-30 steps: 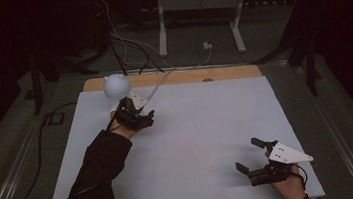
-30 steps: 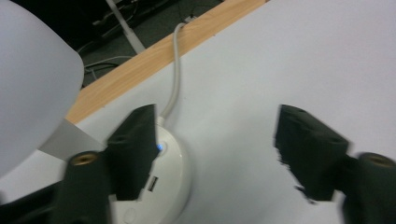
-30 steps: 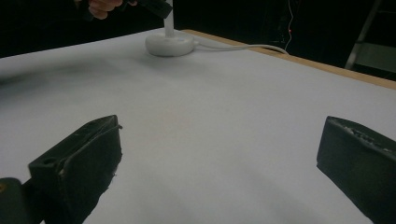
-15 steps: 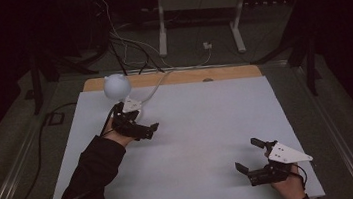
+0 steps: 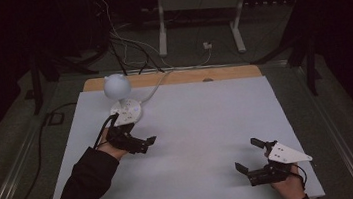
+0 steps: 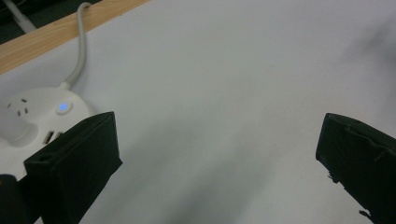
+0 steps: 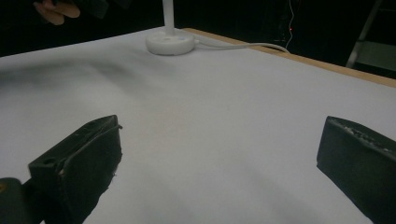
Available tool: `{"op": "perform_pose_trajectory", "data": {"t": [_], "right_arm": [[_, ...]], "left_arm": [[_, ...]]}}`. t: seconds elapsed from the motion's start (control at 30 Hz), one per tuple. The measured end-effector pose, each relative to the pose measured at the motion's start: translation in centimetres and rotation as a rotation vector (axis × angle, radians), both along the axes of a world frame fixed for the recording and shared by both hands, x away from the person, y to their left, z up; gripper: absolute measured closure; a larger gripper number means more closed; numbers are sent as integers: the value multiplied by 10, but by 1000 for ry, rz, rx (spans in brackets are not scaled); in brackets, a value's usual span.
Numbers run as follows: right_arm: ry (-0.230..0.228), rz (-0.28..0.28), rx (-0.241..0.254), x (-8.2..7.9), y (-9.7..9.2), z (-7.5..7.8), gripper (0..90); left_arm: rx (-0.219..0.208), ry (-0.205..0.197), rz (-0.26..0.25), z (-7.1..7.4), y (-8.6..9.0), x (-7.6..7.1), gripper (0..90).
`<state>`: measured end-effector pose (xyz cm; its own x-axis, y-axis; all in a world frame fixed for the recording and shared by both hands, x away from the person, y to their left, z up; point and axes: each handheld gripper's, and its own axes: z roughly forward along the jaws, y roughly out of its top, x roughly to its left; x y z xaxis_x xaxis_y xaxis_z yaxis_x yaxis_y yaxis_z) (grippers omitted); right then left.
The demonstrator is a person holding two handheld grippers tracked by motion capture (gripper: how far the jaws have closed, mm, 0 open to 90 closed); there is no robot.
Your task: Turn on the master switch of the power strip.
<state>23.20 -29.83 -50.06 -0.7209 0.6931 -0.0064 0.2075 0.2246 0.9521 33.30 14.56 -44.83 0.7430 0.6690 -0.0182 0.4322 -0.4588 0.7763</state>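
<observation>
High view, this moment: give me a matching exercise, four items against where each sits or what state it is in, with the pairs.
Items:
1. left gripper
2. right gripper
3. globe lamp
4. round power hub

Places or states:
A. near right of the sheet, open
B. blue light lit on top
C. just in front of the hub, open
D. white ball on a short stem

Pairs: 1-C, 2-A, 3-D, 4-B

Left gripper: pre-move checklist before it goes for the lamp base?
1. Left gripper open, jaws wide apart: ok.
2. Nothing between its jaws: ok.
3. Lamp base close by, beside one jaw: ok.
4. Base light lit blue: ok.
5. Cord runs off the far edge, away from the gripper: ok.
6. Right gripper open, far off near the table's front edge: ok.
</observation>
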Motion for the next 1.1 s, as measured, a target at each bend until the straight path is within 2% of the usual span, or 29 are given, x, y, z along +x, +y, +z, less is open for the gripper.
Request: {"op": "perform_pose_trajectory", "data": {"t": [0.27,0.47,0.7,0.77,1.1], "right_arm": [[0,0,-2,0,0,0,0],[1,2,-6,0,2,0,0],[1,3,-6,0,2,0,0],[-1,3,-5,0,2,0,0],[-1,4,-5,-1,2,0,0]], "left_arm": [[11,3,-25,-11,8,-21,2],[38,7,-49,-23,12,-38,2],[52,26,-45,-38,23,-52,2],[36,38,-38,-40,26,-56,2],[54,73,-23,-57,38,-69,2]]}}
